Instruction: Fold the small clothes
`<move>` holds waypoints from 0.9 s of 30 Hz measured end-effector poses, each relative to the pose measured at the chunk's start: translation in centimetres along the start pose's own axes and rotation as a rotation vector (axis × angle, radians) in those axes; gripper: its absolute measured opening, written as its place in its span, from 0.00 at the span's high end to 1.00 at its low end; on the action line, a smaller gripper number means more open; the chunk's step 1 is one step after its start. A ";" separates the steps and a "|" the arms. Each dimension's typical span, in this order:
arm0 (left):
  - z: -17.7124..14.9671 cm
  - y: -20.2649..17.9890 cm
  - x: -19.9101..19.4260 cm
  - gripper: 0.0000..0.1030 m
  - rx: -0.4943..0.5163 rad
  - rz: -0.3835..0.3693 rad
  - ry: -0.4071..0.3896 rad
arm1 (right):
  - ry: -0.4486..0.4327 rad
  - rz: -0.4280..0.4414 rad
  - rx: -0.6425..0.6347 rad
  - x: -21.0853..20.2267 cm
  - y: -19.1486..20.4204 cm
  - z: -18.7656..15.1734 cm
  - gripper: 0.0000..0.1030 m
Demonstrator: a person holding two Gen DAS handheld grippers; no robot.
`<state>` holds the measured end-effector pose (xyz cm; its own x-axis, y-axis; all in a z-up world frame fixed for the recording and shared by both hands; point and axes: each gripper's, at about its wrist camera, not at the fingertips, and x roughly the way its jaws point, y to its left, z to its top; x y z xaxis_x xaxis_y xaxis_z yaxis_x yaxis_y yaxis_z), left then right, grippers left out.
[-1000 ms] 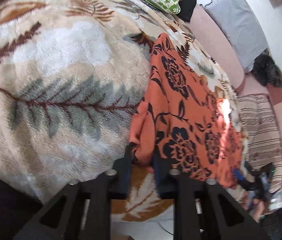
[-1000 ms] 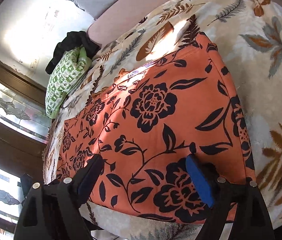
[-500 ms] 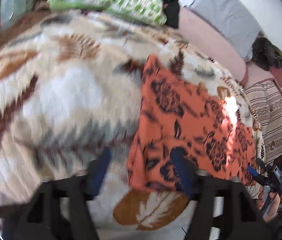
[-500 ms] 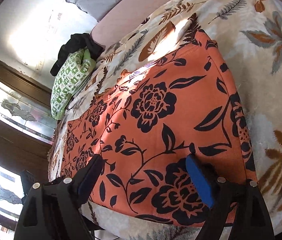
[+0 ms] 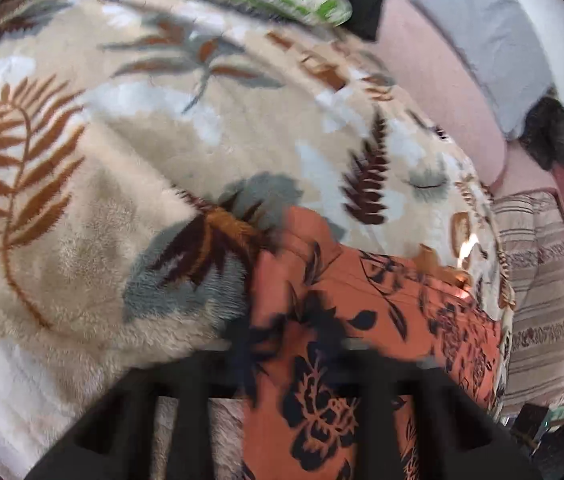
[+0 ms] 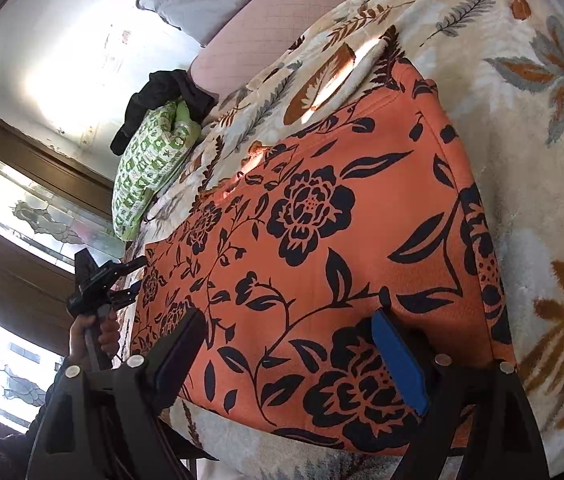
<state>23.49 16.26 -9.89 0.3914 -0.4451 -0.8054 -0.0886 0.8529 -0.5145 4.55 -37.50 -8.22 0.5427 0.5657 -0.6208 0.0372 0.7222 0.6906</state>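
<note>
A: Where's the garment [image 6: 322,240] sitting?

B: Spread flat on the blanket [image 6: 542,140] that covers the bed. It fills the centre of the right wrist view; in the left wrist view it lies at lower right, an orange cloth with black flowers.

A: And the right hand-held gripper [image 6: 290,360]?

B: Spread wide open, one finger each side of the near edge of the cloth, holding nothing. The blue pad on one finger shows plainly.

A: The left hand-held gripper [image 5: 294,360]?

B: Harder to say. Its own view is blurred, and the cloth drapes over the space between the fingers. I can't tell whether it is clamped on the fabric or only resting there. In the right wrist view it shows small at the left edge, at the garment's far corner, too small to read.

A: How will it handle?

B: Thin, light and limp, I'd judge. It won't hold a shape, so a lifted corner would sag and drag the rest. The plush blanket may cling to it a little.

A: Best place to take hold?

B: At the corners or along a hem, pinching both layers where it is already doubled, one hold per side so the edge stays straight.
</note>
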 end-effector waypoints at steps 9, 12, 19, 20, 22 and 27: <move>-1.0 -0.4 -0.5 0.79 0.022 0.051 -0.081 | 0.000 0.003 -0.001 0.2 0.0 0.0 0.15; -2.3 -2.6 -3.4 0.70 0.122 0.154 -0.154 | -0.008 0.016 0.013 0.0 -0.2 0.0 0.15; -10.1 -6.9 -9.2 0.38 0.293 0.126 -0.250 | -0.084 0.126 0.066 -2.4 0.6 1.7 0.15; -11.5 -7.5 -9.1 0.38 0.316 0.118 -0.235 | -0.088 0.130 0.056 -2.4 1.0 2.6 0.15; -13.5 -8.2 -8.2 0.38 0.340 0.122 -0.210 | -0.072 0.173 0.062 -1.6 1.3 5.0 0.15; -17.7 -8.5 -5.7 0.38 0.343 0.168 -0.138 | -0.126 0.037 0.230 2.3 -5.2 10.9 0.15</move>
<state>5.82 6.67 -6.14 0.5187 -0.2706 -0.8110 0.1397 0.9627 -0.2318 14.79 -44.25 -9.18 0.6473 0.5254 -0.5523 0.1974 0.5842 0.7872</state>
